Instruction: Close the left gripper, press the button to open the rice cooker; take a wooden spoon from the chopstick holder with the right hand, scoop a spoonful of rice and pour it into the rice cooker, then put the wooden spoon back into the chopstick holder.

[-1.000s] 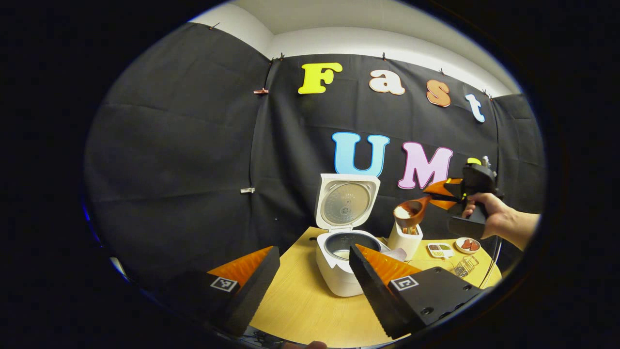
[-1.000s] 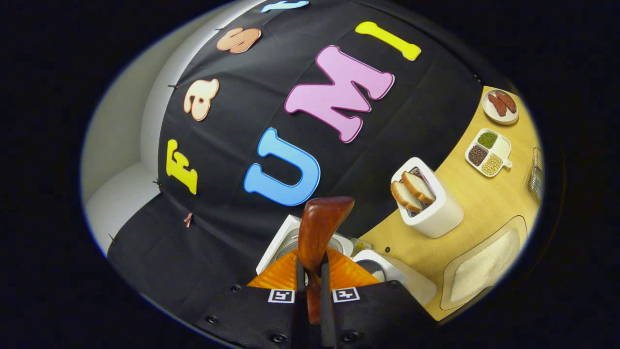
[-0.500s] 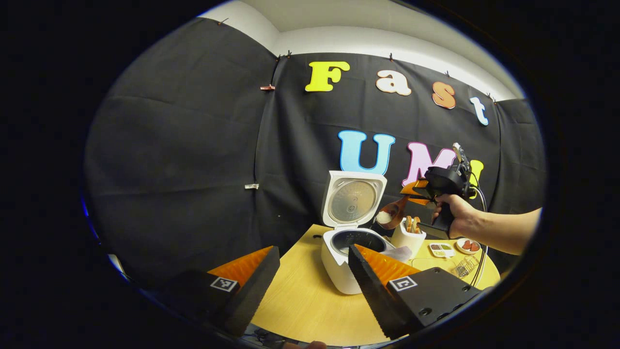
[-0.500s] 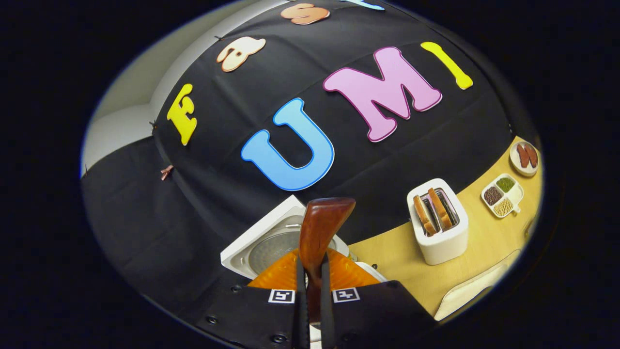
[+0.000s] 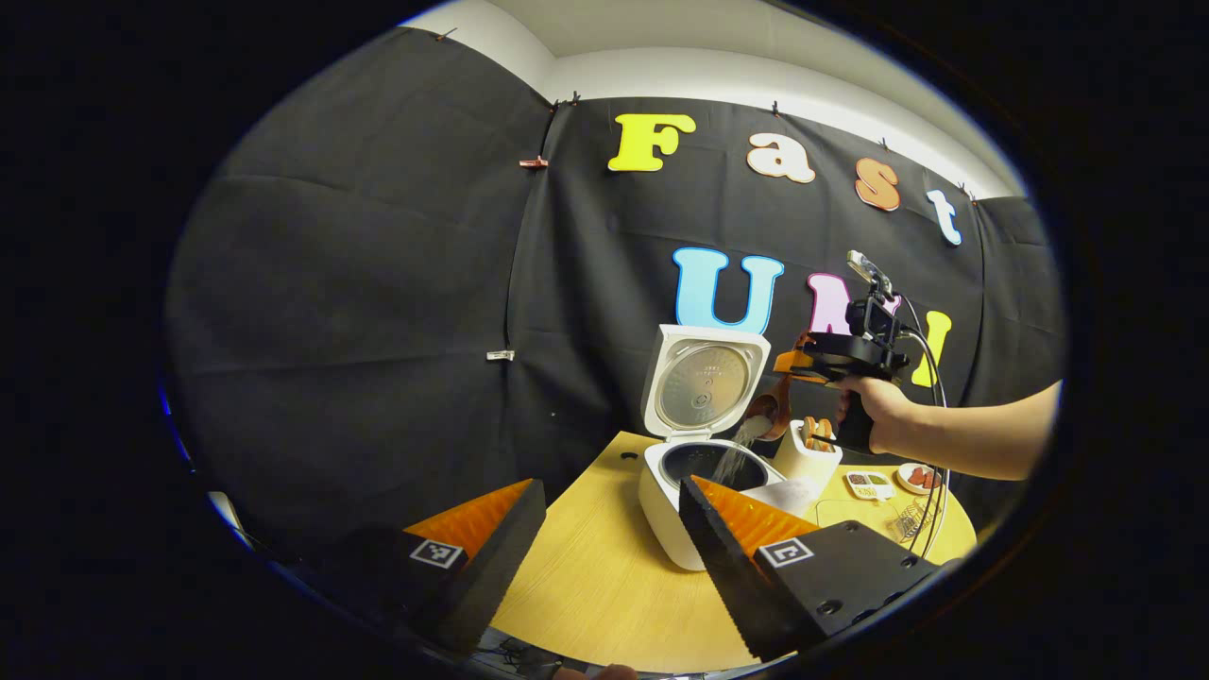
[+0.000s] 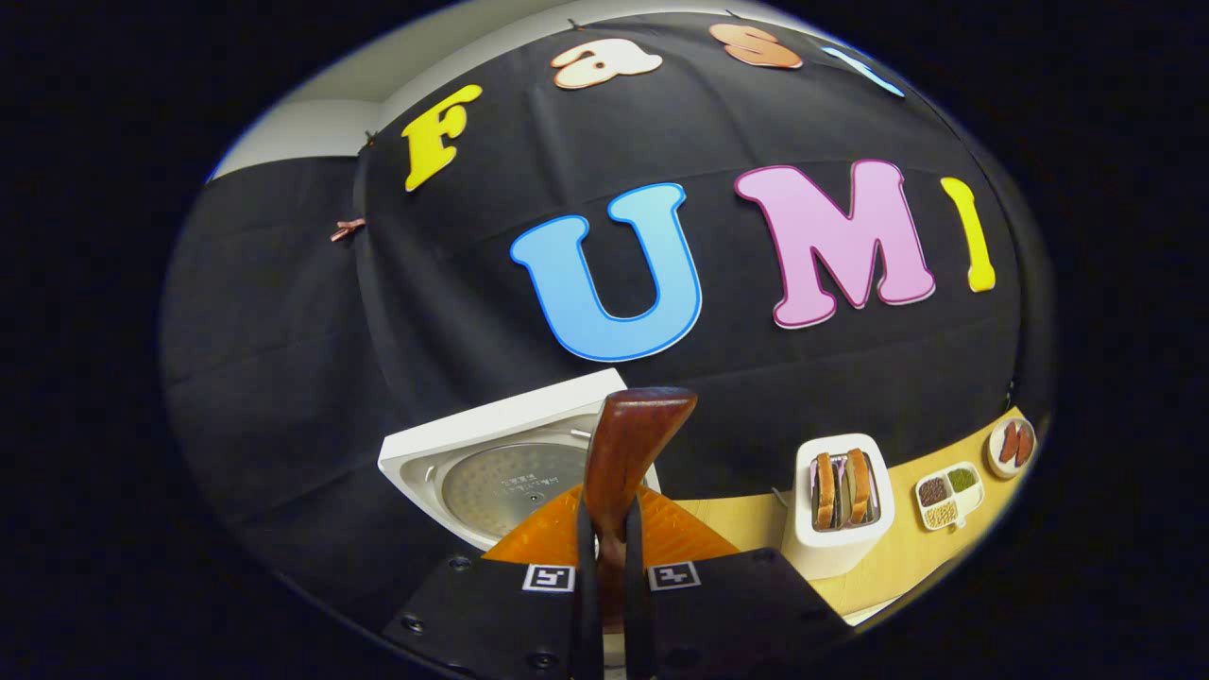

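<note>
Wooden spoon (image 6: 628, 453) sits pinched by its handle in the right tool (image 6: 609, 557), tipped above the open rice cooker (image 5: 694, 472) so rice (image 5: 741, 444) streams into the pot; the left tool (image 5: 604, 529) waits wide, clear of the cooker

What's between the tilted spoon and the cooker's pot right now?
A thin stream of rice falling from the wooden spoon into the open rice cooker, in the left gripper view.
</note>
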`<state>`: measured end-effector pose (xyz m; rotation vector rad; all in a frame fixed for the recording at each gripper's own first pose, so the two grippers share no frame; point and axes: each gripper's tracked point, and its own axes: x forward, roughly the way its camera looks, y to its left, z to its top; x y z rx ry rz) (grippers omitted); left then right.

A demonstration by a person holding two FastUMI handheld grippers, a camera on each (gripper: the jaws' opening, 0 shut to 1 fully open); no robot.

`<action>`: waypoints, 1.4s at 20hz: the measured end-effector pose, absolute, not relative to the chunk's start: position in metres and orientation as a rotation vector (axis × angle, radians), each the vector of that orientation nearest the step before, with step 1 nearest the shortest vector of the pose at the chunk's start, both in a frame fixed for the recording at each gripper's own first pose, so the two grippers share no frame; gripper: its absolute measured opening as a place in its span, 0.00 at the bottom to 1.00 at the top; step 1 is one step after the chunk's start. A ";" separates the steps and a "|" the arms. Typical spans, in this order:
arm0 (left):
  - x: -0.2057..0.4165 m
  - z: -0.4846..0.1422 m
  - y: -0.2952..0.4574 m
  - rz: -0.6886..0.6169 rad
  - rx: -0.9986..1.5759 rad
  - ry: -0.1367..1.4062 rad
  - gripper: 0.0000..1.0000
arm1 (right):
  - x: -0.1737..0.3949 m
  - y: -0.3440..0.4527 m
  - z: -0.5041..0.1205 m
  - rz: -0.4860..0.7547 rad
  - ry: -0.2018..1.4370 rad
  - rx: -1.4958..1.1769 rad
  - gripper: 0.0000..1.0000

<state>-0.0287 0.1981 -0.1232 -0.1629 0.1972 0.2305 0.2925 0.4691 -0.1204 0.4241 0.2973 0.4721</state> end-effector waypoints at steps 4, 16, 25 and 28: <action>-0.027 -0.128 0.203 0.231 -0.157 0.204 1.00 | 0.289 0.487 -0.117 0.529 0.251 0.271 0.13; -0.026 -0.136 0.209 0.243 -0.165 0.216 0.98 | 0.248 0.554 -0.105 0.759 0.033 -0.254 0.13; -0.038 -0.134 0.206 0.261 -0.141 0.220 0.98 | 0.236 0.558 -0.113 0.788 0.075 -0.219 0.13; -0.043 -0.132 0.201 0.266 -0.140 0.219 0.98 | 0.248 0.541 -0.101 0.722 0.165 -0.016 0.13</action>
